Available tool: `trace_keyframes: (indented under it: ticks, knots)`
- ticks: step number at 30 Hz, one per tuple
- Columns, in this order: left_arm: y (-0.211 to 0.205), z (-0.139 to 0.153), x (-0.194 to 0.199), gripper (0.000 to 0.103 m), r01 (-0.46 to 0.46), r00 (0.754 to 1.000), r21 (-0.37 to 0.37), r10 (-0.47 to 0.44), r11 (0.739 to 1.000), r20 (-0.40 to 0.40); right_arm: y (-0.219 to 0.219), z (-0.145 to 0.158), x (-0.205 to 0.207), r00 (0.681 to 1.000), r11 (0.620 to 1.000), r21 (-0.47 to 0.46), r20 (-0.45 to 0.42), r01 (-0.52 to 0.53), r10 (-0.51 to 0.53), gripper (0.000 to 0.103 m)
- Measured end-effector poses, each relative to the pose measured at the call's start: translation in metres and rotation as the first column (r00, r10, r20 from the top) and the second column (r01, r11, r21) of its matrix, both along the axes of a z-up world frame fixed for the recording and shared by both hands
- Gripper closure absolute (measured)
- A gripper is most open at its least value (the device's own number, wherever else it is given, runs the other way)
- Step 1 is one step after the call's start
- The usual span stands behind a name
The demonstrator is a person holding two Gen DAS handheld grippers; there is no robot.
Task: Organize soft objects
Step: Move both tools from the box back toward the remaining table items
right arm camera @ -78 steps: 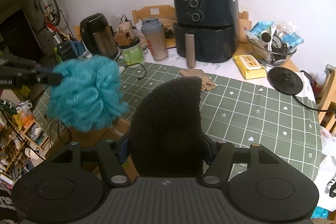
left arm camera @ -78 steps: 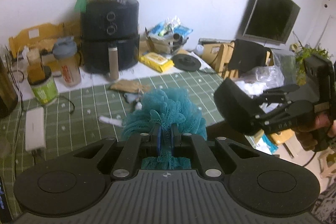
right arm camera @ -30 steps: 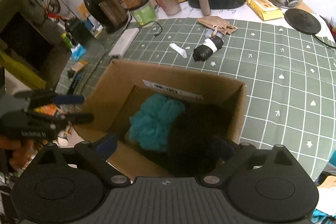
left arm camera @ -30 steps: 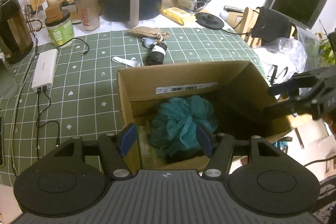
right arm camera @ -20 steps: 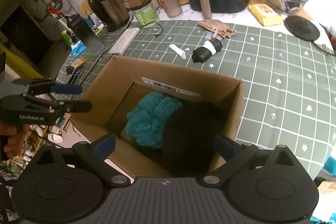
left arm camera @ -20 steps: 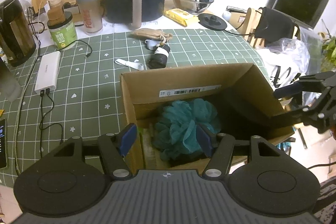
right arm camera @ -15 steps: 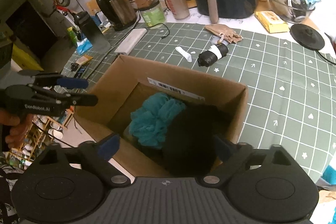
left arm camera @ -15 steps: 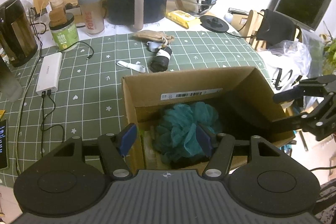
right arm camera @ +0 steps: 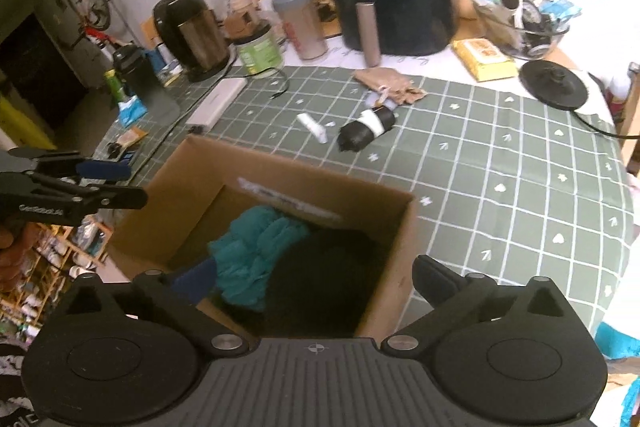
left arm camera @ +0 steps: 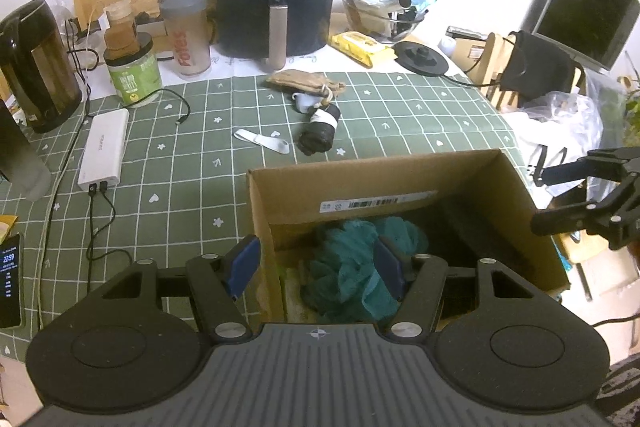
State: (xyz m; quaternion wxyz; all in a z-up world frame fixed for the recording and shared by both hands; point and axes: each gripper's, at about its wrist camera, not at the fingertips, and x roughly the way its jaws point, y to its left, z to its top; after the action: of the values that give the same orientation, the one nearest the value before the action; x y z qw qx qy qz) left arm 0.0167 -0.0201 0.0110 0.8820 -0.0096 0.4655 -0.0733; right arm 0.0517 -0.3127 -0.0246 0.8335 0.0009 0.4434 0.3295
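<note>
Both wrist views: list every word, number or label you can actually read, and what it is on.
"22:59": phone screen at the table's left edge.
Red lettering on the shaker bottle: sideways, blurred, not readable for certain.
White branding on the left gripper body: too blurred to spell out.
Barcode label inside the cardboard box: print too small.
Green tub label and yellow packet: too small to read.

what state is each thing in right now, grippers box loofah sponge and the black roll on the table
left gripper: open, empty, above the box
right gripper: open, empty
cardboard box: open-topped, upright on the table
teal loofah: lying inside the box
black sponge: inside the box, beside the loofah
black roll: lying on its side outside the box
</note>
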Motion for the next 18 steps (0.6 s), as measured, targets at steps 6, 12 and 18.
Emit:
trace_keyframes:
  ticks: [6,12,18]
  knots:
    - [0.007,-0.002,0.011,0.042,-0.011,1.000,-0.009,0.011,1.000,-0.007,-0.005,-0.005,0.016,0.999,0.999,-0.023,-0.004,0.048,-0.048,0.000]
    - [0.013,-0.001,0.027,0.042,-0.009,1.000,-0.009,0.009,1.000,0.009,-0.011,-0.006,0.037,0.995,0.995,-0.033,-0.007,0.096,-0.096,0.000]
    - [0.020,-0.003,0.048,0.042,-0.018,1.000,-0.027,0.019,0.999,0.019,-0.012,-0.004,0.063,0.992,0.991,-0.051,0.027,0.125,-0.124,0.000]
